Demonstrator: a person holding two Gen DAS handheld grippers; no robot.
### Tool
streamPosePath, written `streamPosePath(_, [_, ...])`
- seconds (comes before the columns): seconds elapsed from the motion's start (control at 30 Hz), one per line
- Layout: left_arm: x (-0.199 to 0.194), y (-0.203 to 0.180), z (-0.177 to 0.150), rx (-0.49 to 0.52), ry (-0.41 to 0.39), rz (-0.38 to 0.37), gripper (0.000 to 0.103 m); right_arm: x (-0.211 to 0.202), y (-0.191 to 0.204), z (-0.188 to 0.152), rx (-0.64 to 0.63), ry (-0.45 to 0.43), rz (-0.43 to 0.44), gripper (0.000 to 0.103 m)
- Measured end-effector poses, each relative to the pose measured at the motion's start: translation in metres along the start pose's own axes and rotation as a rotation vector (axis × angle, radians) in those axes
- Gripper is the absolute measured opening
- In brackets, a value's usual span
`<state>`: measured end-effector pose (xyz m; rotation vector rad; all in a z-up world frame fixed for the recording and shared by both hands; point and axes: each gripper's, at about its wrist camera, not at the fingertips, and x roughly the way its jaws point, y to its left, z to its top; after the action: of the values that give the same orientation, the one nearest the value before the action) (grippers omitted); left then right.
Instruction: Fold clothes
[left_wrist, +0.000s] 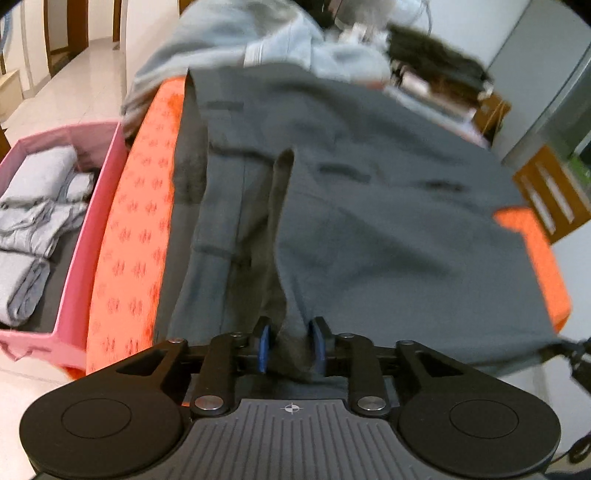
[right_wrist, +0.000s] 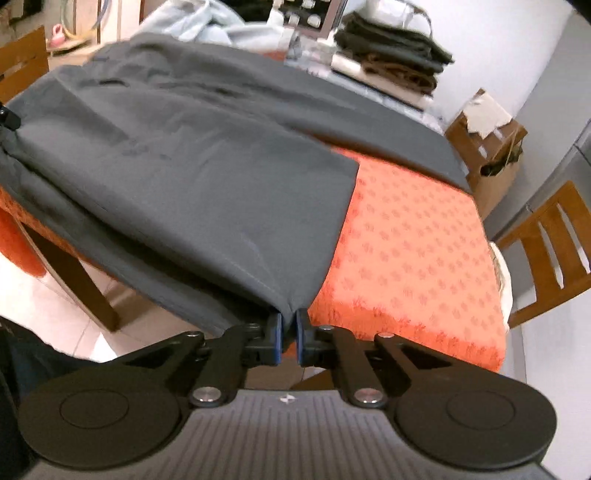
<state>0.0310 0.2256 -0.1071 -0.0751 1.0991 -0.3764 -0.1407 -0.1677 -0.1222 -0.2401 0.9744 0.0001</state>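
Dark grey trousers (left_wrist: 369, 206) lie spread over a table with an orange patterned cloth (left_wrist: 136, 229). In the left wrist view a raised fold of the trousers runs down between the blue pads, and my left gripper (left_wrist: 291, 345) is shut on that fold at the near edge. In the right wrist view the trousers (right_wrist: 192, 177) hang over the table's near edge. My right gripper (right_wrist: 288, 334) is shut on the corner of a leg hem, with its jaws almost together. The orange cloth (right_wrist: 413, 251) shows bare to the right of the leg.
A pink box (left_wrist: 92, 221) with folded grey clothes stands left of the table. A light blue garment (left_wrist: 229, 40) and a stack of dark folded clothes (right_wrist: 391, 55) lie at the far end. Wooden chairs (right_wrist: 554, 243) stand at the right, and a cardboard box (right_wrist: 487, 147) sits beyond the corner.
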Motion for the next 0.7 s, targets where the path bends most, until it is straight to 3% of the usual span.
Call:
streamPosePath(0.13, [-0.013,0.005,0.001,-0.023,-0.055,0.006,0.046,0.0,-0.005,0.004,0.018,0.025,0.021,0.018])
streamPosePath(0.2, [-0.028,0.007,0.004,-0.039,-0.123,0.002,0.053,-0.01,-0.015,0.009,0.059,0.013,0.043,0.034])
streamPosePath(0.23, [-0.036,0.008,0.007,-0.056,-0.153,-0.009,0.056,-0.016,-0.023,0.011,0.087,0.006,0.056,0.037])
streamPosePath(0.4, [-0.056,0.002,0.023,-0.106,-0.244,-0.014,0.062,-0.04,-0.07,0.024,0.236,-0.043,0.084,0.041])
streamPosePath(0.57, [-0.051,-0.031,0.026,-0.082,-0.297,-0.012,0.06,-0.05,-0.13,0.035,0.341,-0.107,0.107,0.042])
streamPosePath(0.63, [-0.04,-0.049,0.024,-0.061,-0.294,-0.028,0.051,-0.048,-0.154,0.038,0.345,-0.119,0.114,0.042])
streamPosePath(0.7, [-0.019,-0.063,0.024,-0.065,-0.268,0.025,0.044,-0.043,-0.175,0.04,0.328,-0.121,0.126,0.042])
